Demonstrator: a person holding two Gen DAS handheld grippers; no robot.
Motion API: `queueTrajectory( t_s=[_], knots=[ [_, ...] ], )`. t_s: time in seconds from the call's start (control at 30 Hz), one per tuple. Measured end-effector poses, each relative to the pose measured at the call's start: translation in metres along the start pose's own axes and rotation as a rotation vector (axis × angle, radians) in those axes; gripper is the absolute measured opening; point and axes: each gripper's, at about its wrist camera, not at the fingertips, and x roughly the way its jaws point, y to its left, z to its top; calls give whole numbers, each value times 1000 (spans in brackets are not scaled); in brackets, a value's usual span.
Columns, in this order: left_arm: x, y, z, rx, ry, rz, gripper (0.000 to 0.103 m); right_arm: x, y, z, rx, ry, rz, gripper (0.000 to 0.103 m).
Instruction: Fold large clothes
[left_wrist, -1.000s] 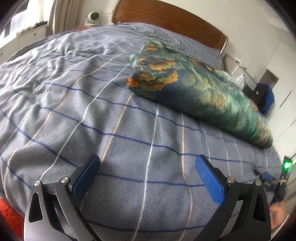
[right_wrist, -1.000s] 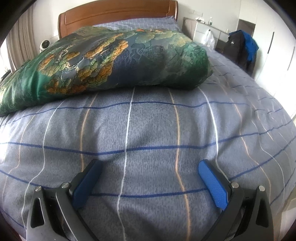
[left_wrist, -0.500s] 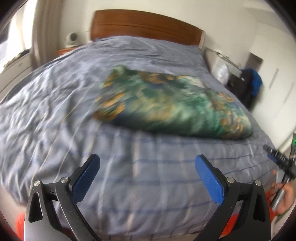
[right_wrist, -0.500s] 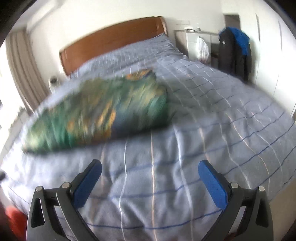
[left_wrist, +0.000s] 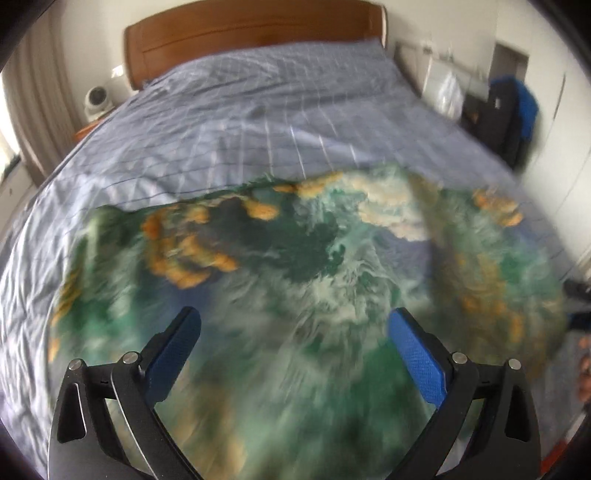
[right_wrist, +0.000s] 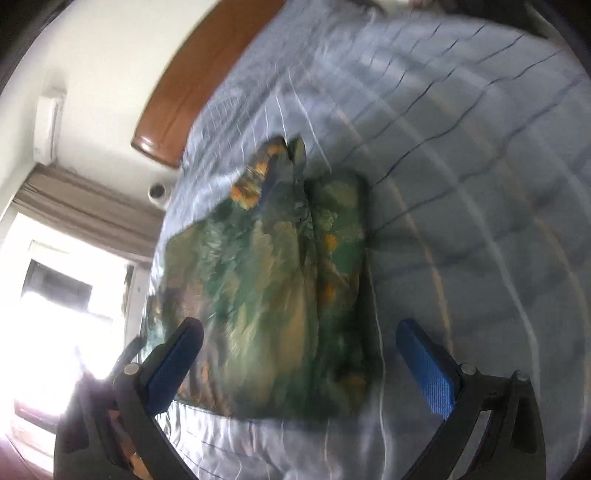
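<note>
Left wrist view first: left gripper (left_wrist: 293, 332) has its blue-padded jaws spread wide with nothing between them, hanging over the green and orange patterned garment (left_wrist: 295, 266). That garment fills the near half of the shot, lying flat on the bed (left_wrist: 258, 122) and reaching under and past both fingers. It's pretty blurry near the camera, so I can't make out fold lines there. Blue-grey checked bedding runs off to the far side up to a wooden headboard (left_wrist: 251, 40). A small white round device (left_wrist: 96, 99) sits far left beside the bed, curtains (left_wrist: 33, 96) are at the left edge, and a dark and blue jacket (left_wrist: 509, 110) hangs far right.

Right wrist view is tilted hard. Right gripper (right_wrist: 299, 341) is also wide open and empty. Here the garment (right_wrist: 280, 266) looks like a folded rectangular bundle, its near edge lying between the two fingers, closer to the left one, with the rest stretching away toward the headboard (right_wrist: 199, 85). Striped bedding spreads to the right. A bright window (right_wrist: 55, 291) blows out the left side, with an air conditioner (right_wrist: 50, 125) on the wall above it.
</note>
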Motion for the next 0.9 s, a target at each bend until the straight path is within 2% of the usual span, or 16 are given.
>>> queueTrajectory(
  t_s=[0.03,0.1,0.2,0.27,0.3,0.33,0.37,0.43,0.53,0.67,0.7,0.8,0.9],
  knots=[
    [24,-9,-2,33,58,51,103,8,0,3,-2,16,-7,103],
    [48,-13,-9,32,112,73,103,34,-1,12,-15,75,-25,103],
    [54,-22,-24,41,48,117,102,59,-3,14,0,133,-29,102],
    [51,-23,-33,48,9,128,102,69,0,14,13,161,33,64],
    [51,-23,-34,45,7,123,102,69,6,14,-5,164,48,49],
    [51,-20,-34,41,11,108,102,65,16,13,-46,153,23,39],
    [51,-18,-35,38,15,98,102,58,31,12,-103,146,6,36],
    [51,-16,-35,35,20,85,102,40,58,9,-159,115,27,31],
    [49,-13,-32,26,30,68,103,14,115,4,-244,81,88,30],
    [40,4,-11,51,111,-8,101,13,212,-20,-408,80,63,30],
    [28,13,-8,53,114,-38,96,15,235,-28,-441,71,49,30],
    [-24,66,-8,-16,53,-58,97,22,286,-48,-482,34,30,30],
    [-71,147,-28,-152,-12,-102,98,44,331,-67,-475,3,25,30]
  ],
)
